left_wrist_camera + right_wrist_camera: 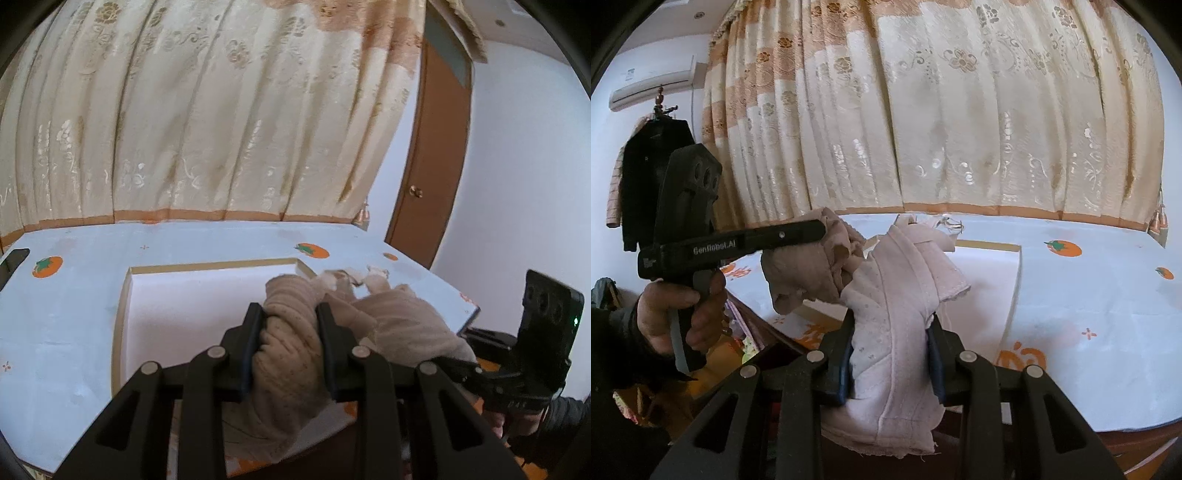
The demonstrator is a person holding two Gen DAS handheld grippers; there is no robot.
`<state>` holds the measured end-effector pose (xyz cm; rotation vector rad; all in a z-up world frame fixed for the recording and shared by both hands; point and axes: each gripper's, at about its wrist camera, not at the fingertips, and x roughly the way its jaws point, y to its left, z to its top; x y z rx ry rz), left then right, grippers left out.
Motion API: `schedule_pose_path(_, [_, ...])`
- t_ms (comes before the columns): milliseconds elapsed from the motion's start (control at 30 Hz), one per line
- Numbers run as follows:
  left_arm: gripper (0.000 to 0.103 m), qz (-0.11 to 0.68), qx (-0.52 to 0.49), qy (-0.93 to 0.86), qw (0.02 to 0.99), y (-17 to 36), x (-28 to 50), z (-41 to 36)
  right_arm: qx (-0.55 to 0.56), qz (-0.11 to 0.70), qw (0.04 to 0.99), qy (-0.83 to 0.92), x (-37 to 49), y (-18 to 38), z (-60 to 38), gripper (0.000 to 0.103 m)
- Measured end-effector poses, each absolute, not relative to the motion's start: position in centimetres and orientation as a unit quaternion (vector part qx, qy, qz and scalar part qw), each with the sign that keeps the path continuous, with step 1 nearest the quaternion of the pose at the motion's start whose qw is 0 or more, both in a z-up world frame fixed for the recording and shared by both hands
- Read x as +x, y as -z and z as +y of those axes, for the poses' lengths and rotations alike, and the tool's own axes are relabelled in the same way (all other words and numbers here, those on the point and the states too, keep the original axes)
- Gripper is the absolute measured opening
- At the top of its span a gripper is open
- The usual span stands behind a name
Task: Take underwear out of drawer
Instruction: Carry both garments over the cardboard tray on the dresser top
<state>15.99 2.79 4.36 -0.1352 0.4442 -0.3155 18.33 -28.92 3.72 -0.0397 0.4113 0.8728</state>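
My left gripper [290,314] is shut on a bunched beige piece of underwear [288,354] and holds it above the table. It also shows in the right wrist view [822,225], with the beige cloth [809,269] hanging from it. My right gripper [892,325] is shut on a pale pink piece of underwear [897,314], which drapes over and under the fingers. The pink cloth shows in the left wrist view [402,317] beside the beige one. The two pieces touch. No drawer is in view.
A white sheet with a tan edge [192,299] lies on a tablecloth with orange fruit prints [66,314]. A patterned curtain [207,110] hangs behind the table. A brown door [432,162] stands at the right. A dark coat [646,166] hangs at the left.
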Motion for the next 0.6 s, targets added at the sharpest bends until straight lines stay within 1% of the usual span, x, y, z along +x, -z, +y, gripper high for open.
schedule_pose_path(300, [0.028, 0.226, -0.064, 0.139, 0.962, -5.5, 19.7, 2.7, -0.019, 0.223, 0.893, -0.390, 22.3, -4.3, -28.8, 0.036])
schedule_pose_path(600, [0.028, 0.245, -0.082, 0.120, 0.959, -6.3, 24.6, 2.3, -0.036, 0.243, 0.900, -0.361, 27.6, -6.7, -26.4, 0.036])
